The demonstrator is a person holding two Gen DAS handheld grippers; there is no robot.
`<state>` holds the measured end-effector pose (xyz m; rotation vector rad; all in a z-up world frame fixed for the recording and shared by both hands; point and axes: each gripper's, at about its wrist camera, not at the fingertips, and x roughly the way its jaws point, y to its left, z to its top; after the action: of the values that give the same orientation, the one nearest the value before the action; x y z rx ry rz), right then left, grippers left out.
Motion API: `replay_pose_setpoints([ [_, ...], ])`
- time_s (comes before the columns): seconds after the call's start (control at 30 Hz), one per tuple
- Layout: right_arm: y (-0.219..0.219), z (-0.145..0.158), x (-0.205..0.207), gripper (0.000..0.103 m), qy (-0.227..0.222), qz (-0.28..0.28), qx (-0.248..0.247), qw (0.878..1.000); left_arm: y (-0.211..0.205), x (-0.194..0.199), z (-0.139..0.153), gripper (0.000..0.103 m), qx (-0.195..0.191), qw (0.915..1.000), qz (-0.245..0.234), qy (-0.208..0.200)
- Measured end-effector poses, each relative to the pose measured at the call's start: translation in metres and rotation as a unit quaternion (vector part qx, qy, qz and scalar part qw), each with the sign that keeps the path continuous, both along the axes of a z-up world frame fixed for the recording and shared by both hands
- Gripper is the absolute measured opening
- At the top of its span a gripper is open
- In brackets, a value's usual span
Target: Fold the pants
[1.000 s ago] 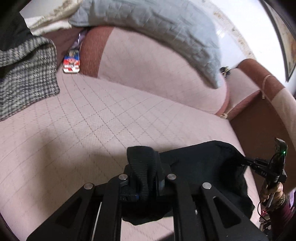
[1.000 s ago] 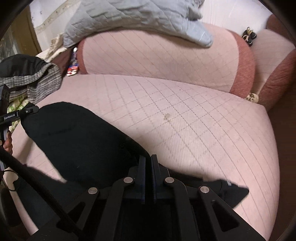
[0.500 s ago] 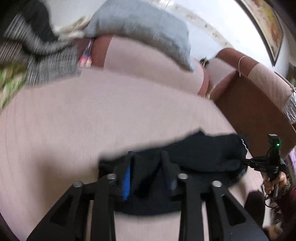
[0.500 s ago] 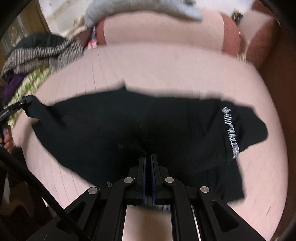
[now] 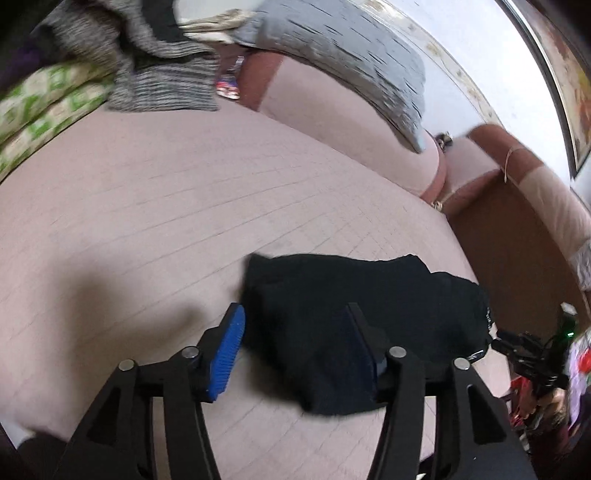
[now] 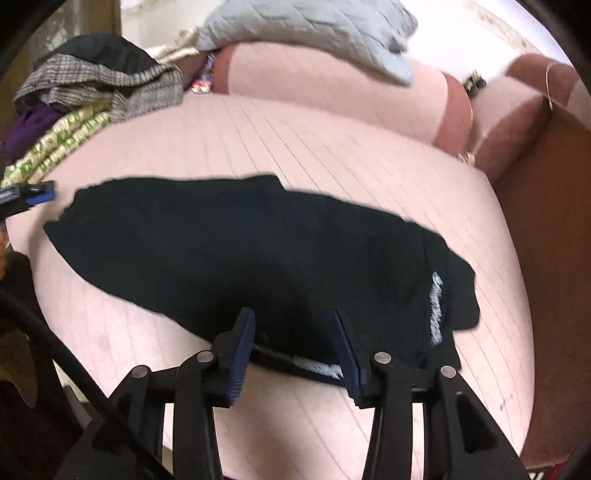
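Observation:
Black pants (image 6: 258, 251) with white lettering near one end lie folded across the pink quilted sofa seat (image 6: 332, 155). In the left wrist view the same pants (image 5: 354, 306) rest on the seat (image 5: 147, 206). My left gripper (image 5: 295, 314) has its jaws opening, blue pads spread apart, with the pants' near end lying loose between them. My right gripper (image 6: 291, 317) is likewise opening over the pants' near edge, and its pads do not press the cloth. The other gripper's blue tip (image 6: 33, 195) shows at the left edge of the right wrist view.
A grey quilted blanket (image 6: 314, 26) drapes over the sofa back. Piled clothes, a grey houndstooth piece (image 6: 103, 88) and a green-patterned cloth (image 6: 59, 144), sit at the seat's far left. A brown armrest (image 6: 546, 206) bounds the right side.
Both grippers were shut on the pants, carried them toward the near side of the seat and laid them down. Both have since let go and their jaws stand apart.

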<state>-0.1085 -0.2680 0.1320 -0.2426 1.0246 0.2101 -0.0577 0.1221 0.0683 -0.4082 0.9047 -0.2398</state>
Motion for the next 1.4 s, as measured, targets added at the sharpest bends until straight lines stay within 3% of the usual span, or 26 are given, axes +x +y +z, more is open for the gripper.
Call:
replay_pose_setpoints([
  [0.1,0.009,-0.004,0.009,0.047,-0.005,-0.014,0.014,1.000,-0.023,0.023,-0.014,0.056,0.016,0.9995,-0.023,0.017],
  [0.13,0.007,-0.006,0.012,0.047,-0.005,-0.021,0.016,1.000,-0.032,0.031,-0.022,0.042,0.030,0.9985,-0.031,0.033],
  [0.17,0.003,-0.009,0.012,0.047,-0.004,-0.036,0.021,0.999,-0.037,0.037,-0.027,0.004,0.047,0.9973,-0.034,0.046],
  [0.23,-0.007,-0.011,0.014,0.047,-0.006,-0.063,0.027,0.998,-0.042,0.044,-0.030,0.000,0.064,0.9957,-0.035,0.058],
  [0.4,-0.034,-0.005,0.017,0.047,-0.028,-0.107,0.040,0.993,-0.024,0.060,0.003,0.000,0.060,0.9981,0.008,0.010],
  [0.53,-0.030,-0.001,0.041,0.047,-0.033,-0.106,0.068,0.991,-0.006,0.070,0.006,0.000,0.059,0.9971,0.044,0.018],
  [0.63,-0.007,0.004,0.078,0.049,-0.037,-0.076,0.088,0.993,-0.010,0.063,-0.004,0.000,0.063,0.9972,0.029,0.027],
  [0.7,0.009,0.004,0.112,0.068,-0.025,-0.045,0.104,0.993,-0.019,0.057,-0.013,0.007,0.067,0.9972,0.010,0.032],
  [0.73,0.017,-0.001,0.132,0.071,-0.013,-0.032,0.111,0.993,-0.022,0.054,-0.015,0.015,0.070,0.9970,0.004,0.032],
  [0.77,0.024,-0.006,0.149,0.071,-0.003,-0.026,0.113,0.993,-0.026,0.052,-0.017,0.023,0.073,0.9969,0.001,0.030],
  [0.93,0.049,-0.056,0.225,0.071,0.069,-0.026,0.072,0.995,-0.023,0.037,-0.014,0.036,0.064,0.9979,0.005,0.008],
  [0.97,0.053,-0.063,0.229,0.066,0.081,-0.020,0.068,0.994,-0.020,0.034,-0.014,0.038,0.058,0.9983,0.004,0.005],
  [1.0,0.059,-0.072,0.233,0.033,0.106,-0.006,0.068,0.992,-0.018,0.031,-0.013,0.039,0.057,0.9984,0.005,0.004],
  [1.03,0.064,-0.078,0.234,0.010,0.130,0.008,0.068,0.989,-0.015,0.029,-0.012,0.039,0.058,0.9983,0.006,0.002],
  [1.07,0.070,-0.080,0.232,0.005,0.132,0.013,0.048,0.990,-0.012,0.028,-0.011,0.039,0.059,0.9982,0.007,0.000],
  [1.17,0.078,-0.070,0.232,0.003,0.102,0.018,0.013,0.995,-0.004,0.027,-0.009,0.039,0.053,0.9984,0.017,-0.007],
  [1.3,0.071,-0.047,0.257,0.000,0.057,-0.030,0.022,0.998,0.005,0.030,-0.007,0.041,0.042,0.9983,0.039,-0.011],
  [1.4,0.070,-0.040,0.273,0.000,0.023,-0.067,-0.014,0.997,0.005,0.032,-0.011,0.044,0.038,0.9983,0.044,-0.004],
])
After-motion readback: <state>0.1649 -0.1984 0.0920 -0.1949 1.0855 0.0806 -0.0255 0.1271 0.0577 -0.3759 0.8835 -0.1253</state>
